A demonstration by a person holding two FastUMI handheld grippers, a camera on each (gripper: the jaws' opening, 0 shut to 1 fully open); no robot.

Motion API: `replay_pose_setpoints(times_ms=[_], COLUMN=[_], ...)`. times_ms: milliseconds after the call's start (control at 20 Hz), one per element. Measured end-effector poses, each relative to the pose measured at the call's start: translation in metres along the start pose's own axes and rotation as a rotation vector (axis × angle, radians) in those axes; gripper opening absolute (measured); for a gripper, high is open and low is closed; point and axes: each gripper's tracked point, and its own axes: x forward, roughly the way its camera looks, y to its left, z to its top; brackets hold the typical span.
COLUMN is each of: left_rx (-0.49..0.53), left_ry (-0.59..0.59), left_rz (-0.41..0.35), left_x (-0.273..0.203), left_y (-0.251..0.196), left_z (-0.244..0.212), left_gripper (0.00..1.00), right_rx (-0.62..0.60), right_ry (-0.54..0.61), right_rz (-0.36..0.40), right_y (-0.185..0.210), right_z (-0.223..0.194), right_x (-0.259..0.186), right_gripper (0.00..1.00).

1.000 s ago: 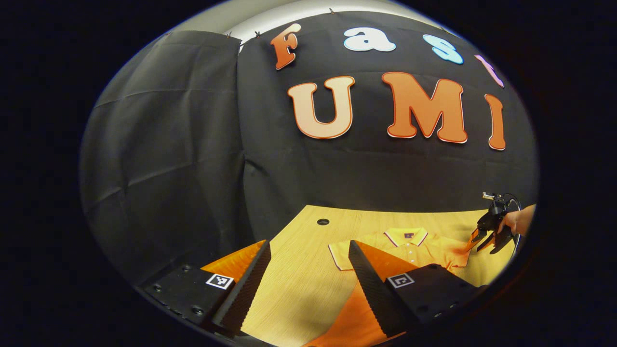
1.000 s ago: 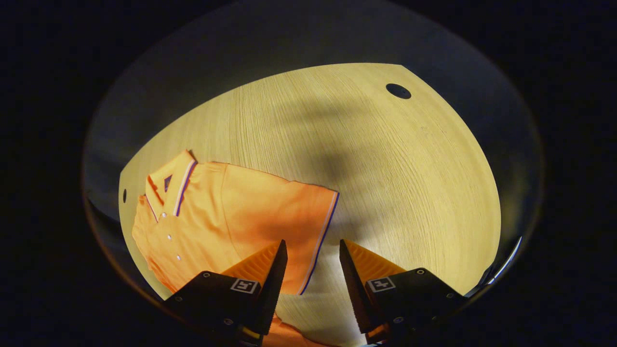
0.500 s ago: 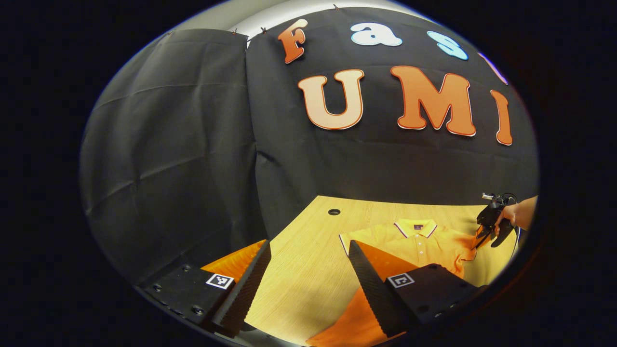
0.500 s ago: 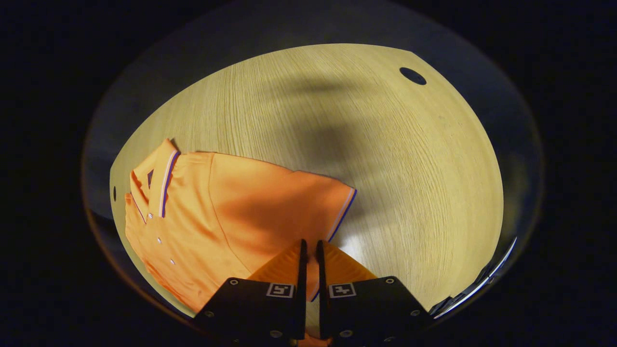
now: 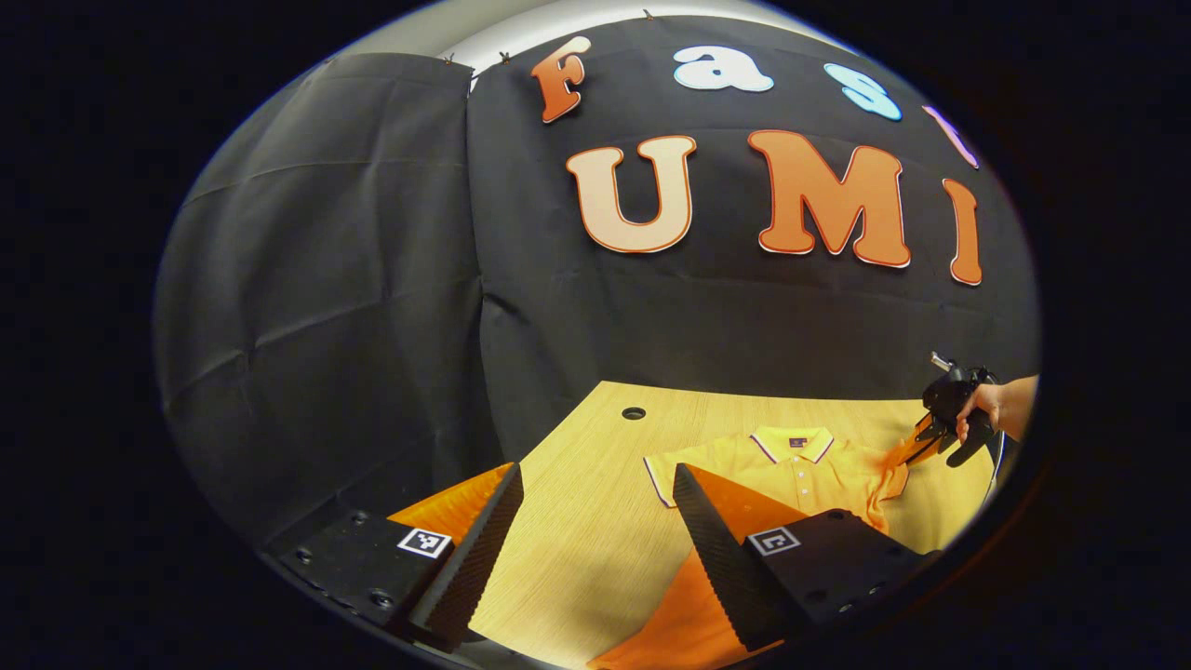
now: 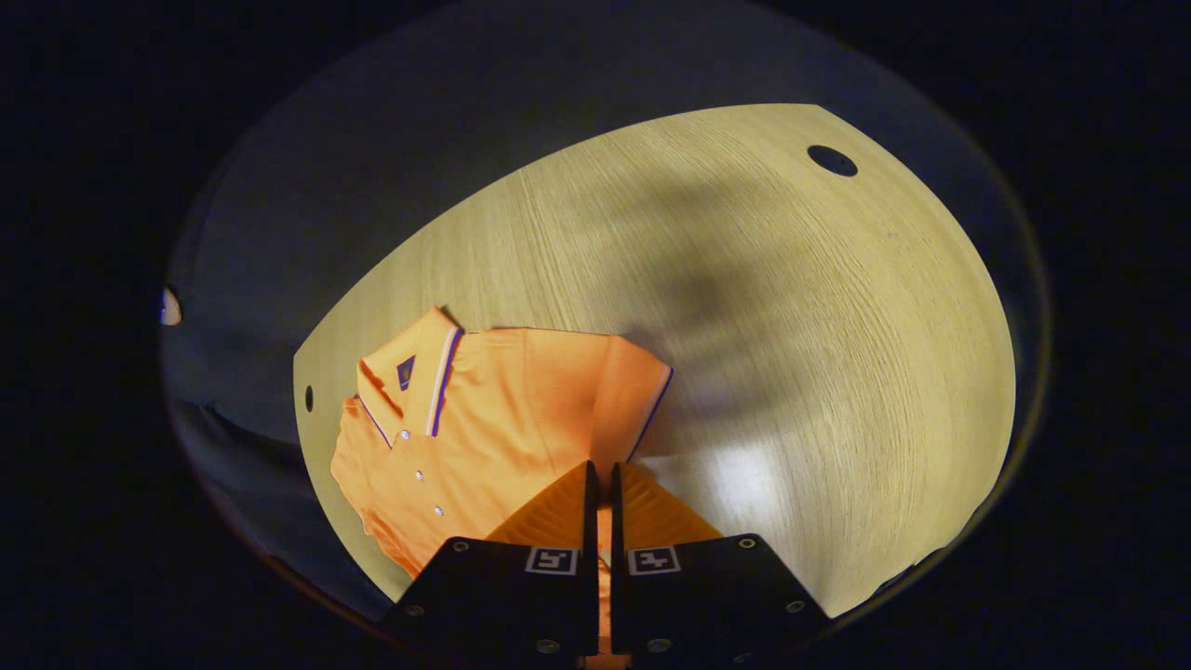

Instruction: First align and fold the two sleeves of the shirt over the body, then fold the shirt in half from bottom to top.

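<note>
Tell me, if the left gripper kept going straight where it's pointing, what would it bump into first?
Probably the wooden table. The left gripper is open and aims forward and slightly down over bare wood, beside the orange shirt. If it ran flatter than it looks, it would reach the black cloth wall behind. Depth is hard to judge.

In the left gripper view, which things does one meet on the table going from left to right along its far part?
Round hole → shirt's left sleeve → collar → pinched sleeve → right tongs, shut on it → hand.
</note>
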Motion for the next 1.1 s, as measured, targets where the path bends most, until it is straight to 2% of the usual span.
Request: replay_pose_setpoints(times_ms=[350, 450, 600, 800, 850, 900, 950, 1000, 1050, 1100], left_rx=[-0.007, -0.005, -0.002, 0.008, 0.006, 0.0, -0.013, -0.027, -0.04, -0.045], left_ry=[0.012, 0.018, 0.031, 0.06, 0.077, 0.093, 0.109, 0.123, 0.141, 0.18], left_rz=[0.009, 0.014, 0.006, -0.013, -0.03, -0.058, -0.103, -0.149, -0.192, -0.231], left_x=[0.003, 0.004, 0.006, 0.023, 0.03, 0.04, 0.051, 0.063, 0.076, 0.09], left_y=[0.008, 0.009, 0.005, -0.004, -0.009, -0.017, -0.027, -0.037, -0.045, -0.053], left_z=[-0.006, -0.008, -0.011, -0.012, -0.012, -0.012, -0.012, -0.01, -0.014, -0.019], left_gripper=[0.99, 1.0, 1.0, 1.0, 1.0, 0.99, 0.99, 1.0, 1.0, 1.0], right_rx=[-0.084, -0.093, -0.126, -0.152, -0.159, -0.16, -0.152, -0.138, -0.126, -0.117], right_ry=[-0.008, 0.011, 0.028, 0.012, 0.001, -0.013, -0.033, -0.055, -0.072, -0.097], right_rz=[0.121, 0.129, 0.172, 0.201, 0.205, 0.219, 0.244, 0.27, 0.27, 0.26], right_y=[0.068, 0.076, 0.09, 0.094, 0.093, 0.094, 0.097, 0.1, 0.098, 0.093], right_z=[-0.001, -0.008, -0.017, -0.017, -0.016, -0.018, -0.018, -0.018, -0.018, -0.02], right_x=[0.0, 0.008, 0.01, 0.006, 0.003, -0.003, -0.009, -0.017, -0.024, -0.031], right_gripper=[0.06, 0.06, 0.14, 0.36, 0.37, 0.56, 0.49, 0.52, 0.67, 0.74])
